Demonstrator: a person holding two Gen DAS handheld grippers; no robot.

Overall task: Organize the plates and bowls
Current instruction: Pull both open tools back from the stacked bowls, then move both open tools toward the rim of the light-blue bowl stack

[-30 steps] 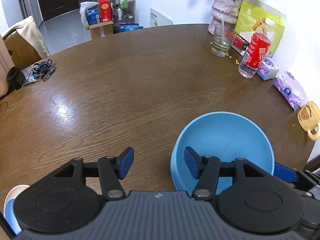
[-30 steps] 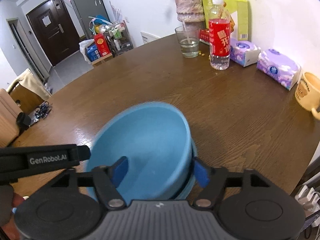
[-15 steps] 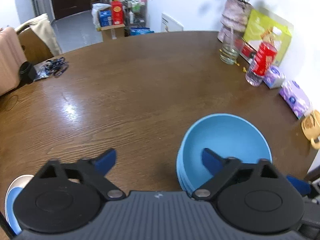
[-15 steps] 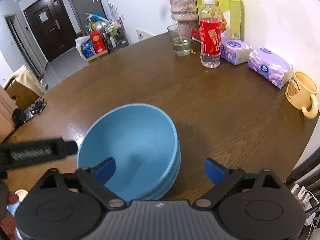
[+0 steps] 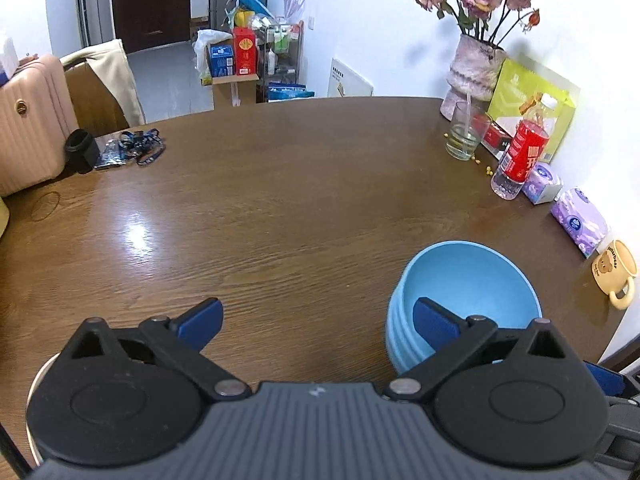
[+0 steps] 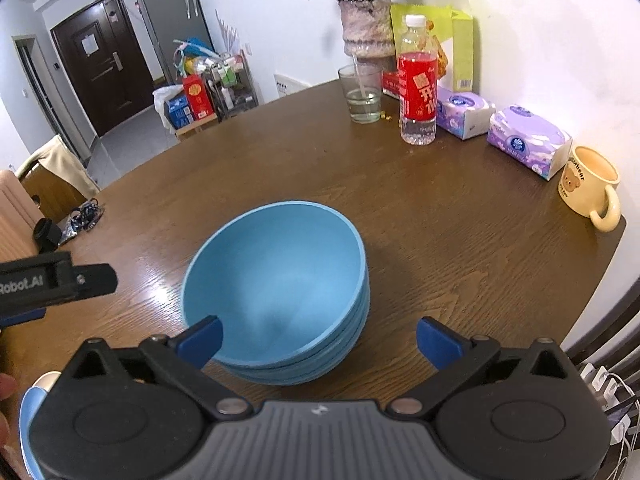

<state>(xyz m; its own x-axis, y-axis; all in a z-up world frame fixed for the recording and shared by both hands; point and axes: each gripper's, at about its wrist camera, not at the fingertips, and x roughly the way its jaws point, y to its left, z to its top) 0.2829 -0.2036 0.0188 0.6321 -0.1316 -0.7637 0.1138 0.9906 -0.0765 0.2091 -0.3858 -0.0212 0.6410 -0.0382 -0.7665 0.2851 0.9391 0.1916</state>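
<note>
Right wrist view: the right tongs (image 6: 318, 338) gape wide, having just been opening, gripping nothing; the stack of blue bowls (image 6: 280, 292) sits on the bench (image 6: 440, 220) just ahead. The left tongs (image 5: 316, 318), also just opened wide and empty, hover over bare wood, the bowls at their right finger.

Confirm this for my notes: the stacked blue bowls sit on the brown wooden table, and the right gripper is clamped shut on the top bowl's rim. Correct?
Not quite. The stacked blue bowls do sit on the brown wooden table, but the right gripper is not clamped on the rim: its jaws have just been opening and now stand wide apart, gripping nothing. The right wrist view shows this.
</note>
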